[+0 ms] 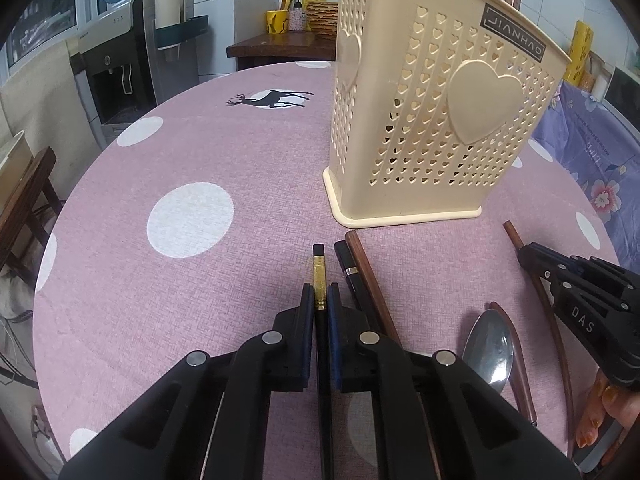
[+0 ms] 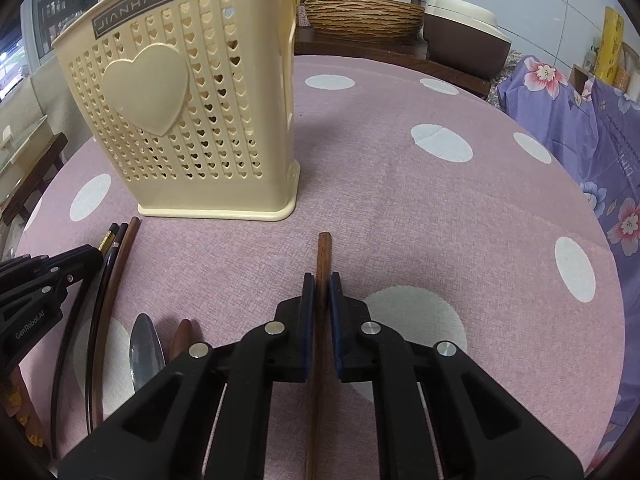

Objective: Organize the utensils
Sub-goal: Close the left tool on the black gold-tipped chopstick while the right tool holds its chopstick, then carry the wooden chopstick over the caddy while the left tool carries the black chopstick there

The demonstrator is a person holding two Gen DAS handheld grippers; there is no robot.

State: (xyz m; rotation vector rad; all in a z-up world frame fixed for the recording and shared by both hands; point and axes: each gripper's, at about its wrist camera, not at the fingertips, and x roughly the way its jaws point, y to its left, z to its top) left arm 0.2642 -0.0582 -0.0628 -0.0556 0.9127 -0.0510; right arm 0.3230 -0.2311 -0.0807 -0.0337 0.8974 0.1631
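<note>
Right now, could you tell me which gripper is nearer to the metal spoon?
Left. The left gripper, shut on the black chopstick, sits just beside the spoon; the right gripper clamps the brown chopstick farther away.

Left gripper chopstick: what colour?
Black with a gold band near its end, seen best in the left wrist view: chopstick clamped in the left gripper.

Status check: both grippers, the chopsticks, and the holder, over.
Left gripper shut on black gold-banded chopstick. Right gripper shut on brown wooden chopstick. Cream holder upright ahead, nothing blocking. Spoon and other chopsticks still on table.
</note>
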